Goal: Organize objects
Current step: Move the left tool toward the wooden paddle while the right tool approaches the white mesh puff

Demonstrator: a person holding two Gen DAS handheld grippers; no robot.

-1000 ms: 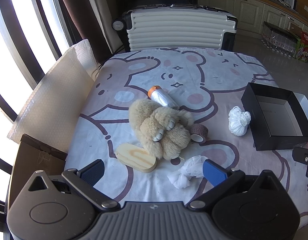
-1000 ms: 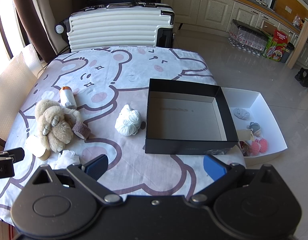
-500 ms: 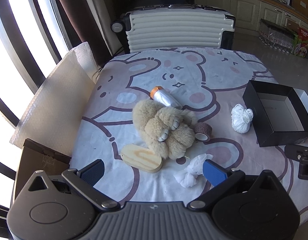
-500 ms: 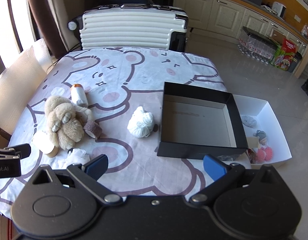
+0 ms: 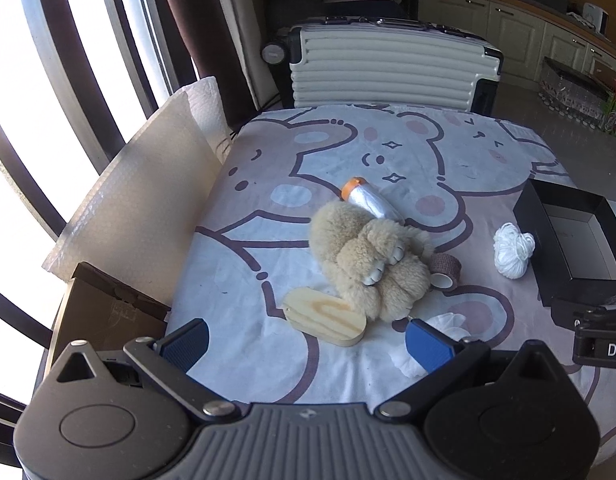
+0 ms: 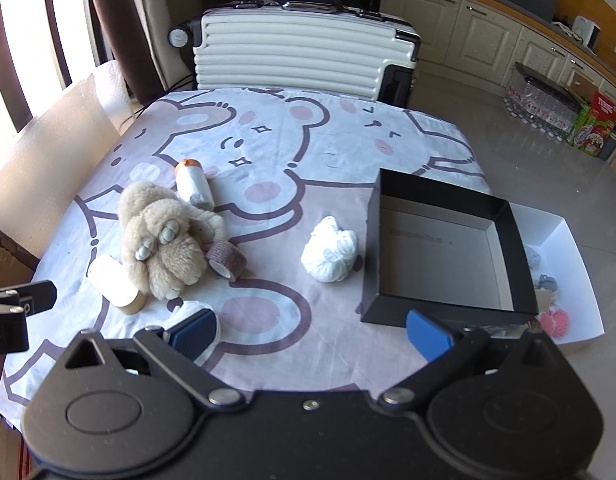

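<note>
Both grippers held wide and empty above a cluttered counter.

The left gripper [image 5: 306,340] and right gripper [image 6: 309,330] are seen hovering over the near edge of the counter [image 6: 347,140]. A plush toy [image 6: 160,236] lies touching a wooden block [image 5: 325,316], a bottle [image 6: 194,184] and a tape roll [image 6: 228,260]; a white yarn ball [image 6: 329,254] sits just beside the empty black box [image 6: 443,240].
</note>
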